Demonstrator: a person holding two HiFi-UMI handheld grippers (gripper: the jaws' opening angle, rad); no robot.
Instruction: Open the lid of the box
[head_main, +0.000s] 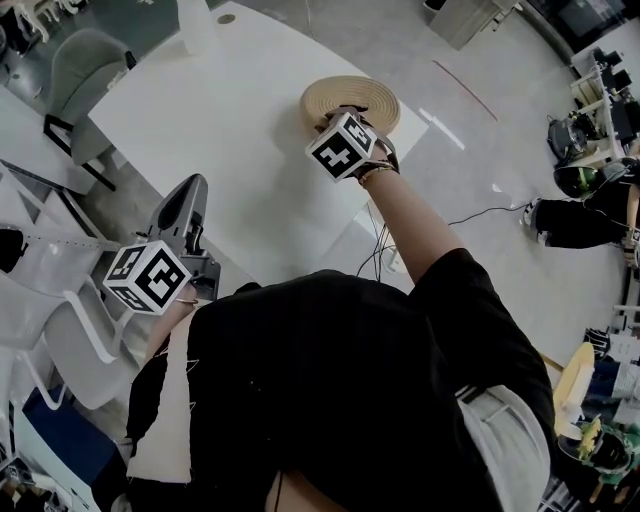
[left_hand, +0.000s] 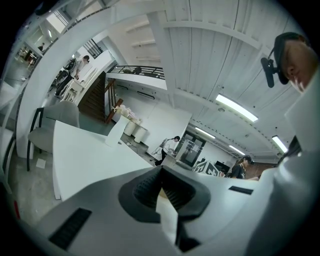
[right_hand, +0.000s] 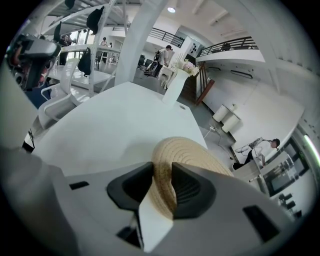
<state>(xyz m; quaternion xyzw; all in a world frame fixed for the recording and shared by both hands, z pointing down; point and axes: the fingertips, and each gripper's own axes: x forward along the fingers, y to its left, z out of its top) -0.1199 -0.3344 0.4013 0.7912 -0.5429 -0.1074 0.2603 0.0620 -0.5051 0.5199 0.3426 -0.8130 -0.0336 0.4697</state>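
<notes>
A round woven straw box (head_main: 352, 97) sits on the white table (head_main: 230, 120), close to its far right edge. Its lid (right_hand: 189, 149) is a coiled straw disc. My right gripper (head_main: 347, 112) reaches down onto the near side of the box, with its marker cube over the jaws. In the right gripper view the lid's rim stands between the two dark pads (right_hand: 186, 190) and fills the gap, so my right gripper (right_hand: 163, 174) is shut on it. My left gripper (head_main: 189, 190) hovers by the table's near left edge, roughly level, its jaws (left_hand: 161, 170) shut on nothing.
A grey chair (head_main: 85, 62) stands at the table's far left, and white chairs (head_main: 60, 330) are beside me on the left. A tall white object (head_main: 196, 25) stands at the table's back. Cables (head_main: 480, 213) lie on the floor, and a person (head_main: 585, 215) sits at the right.
</notes>
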